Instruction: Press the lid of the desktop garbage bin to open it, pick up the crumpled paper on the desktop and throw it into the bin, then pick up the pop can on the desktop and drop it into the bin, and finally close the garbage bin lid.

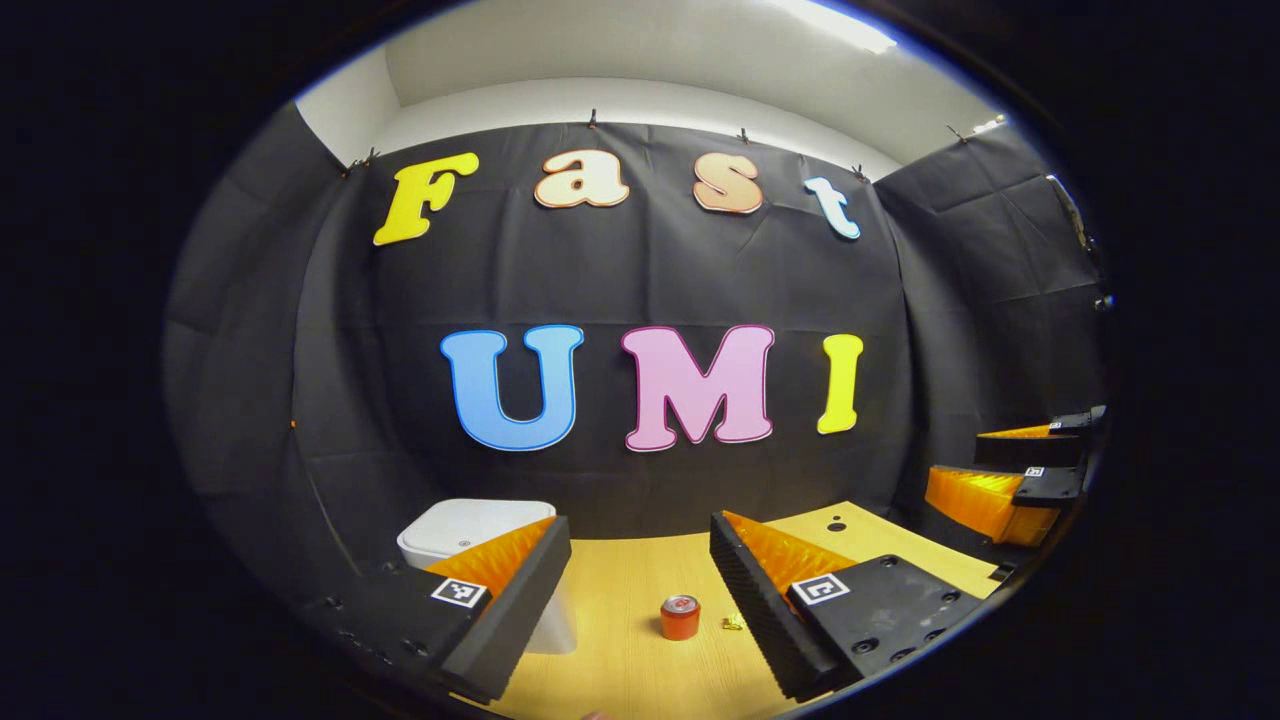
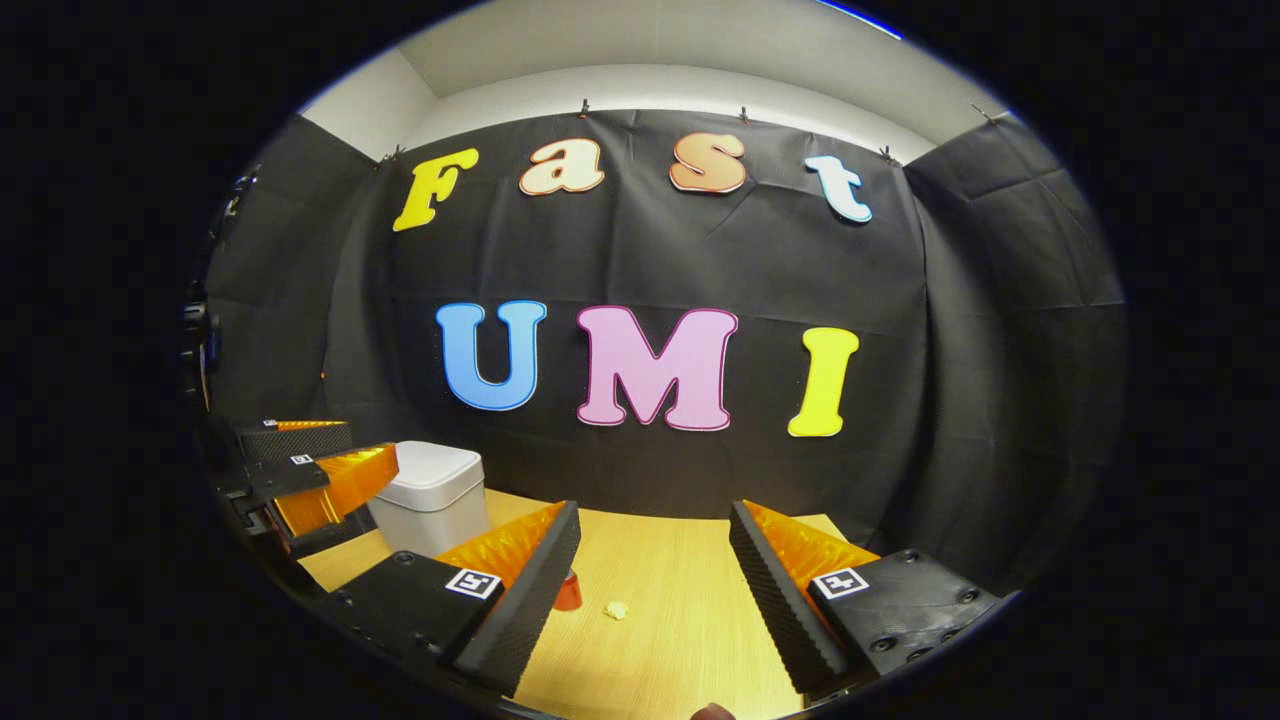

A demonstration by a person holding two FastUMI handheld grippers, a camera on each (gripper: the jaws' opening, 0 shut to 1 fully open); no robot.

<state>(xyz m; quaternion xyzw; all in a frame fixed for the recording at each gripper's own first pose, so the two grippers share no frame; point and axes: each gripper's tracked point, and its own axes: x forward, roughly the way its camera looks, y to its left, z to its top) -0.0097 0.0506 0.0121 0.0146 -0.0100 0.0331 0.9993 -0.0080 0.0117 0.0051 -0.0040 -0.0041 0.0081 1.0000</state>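
Above the desk [image 2: 680, 560] both claws are hovering spread, gripping nothing | garbage bin [image 2: 432, 495] is sitting lid-down at far left | pop can [image 1: 680, 617] and crumpled paper [image 2: 617, 609] are lying mid-desk | left claw [image 1: 640, 600] is nearest the bin; right claw [image 2: 655, 590] is facing the paper | advice: press squarely on the lid's front edge, releasing promptly.

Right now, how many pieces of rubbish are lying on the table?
2: a can standing upright near the middle of the table, right of the closed bin, and a small paper ball just right of the can. More could be hidden behind the fingers.
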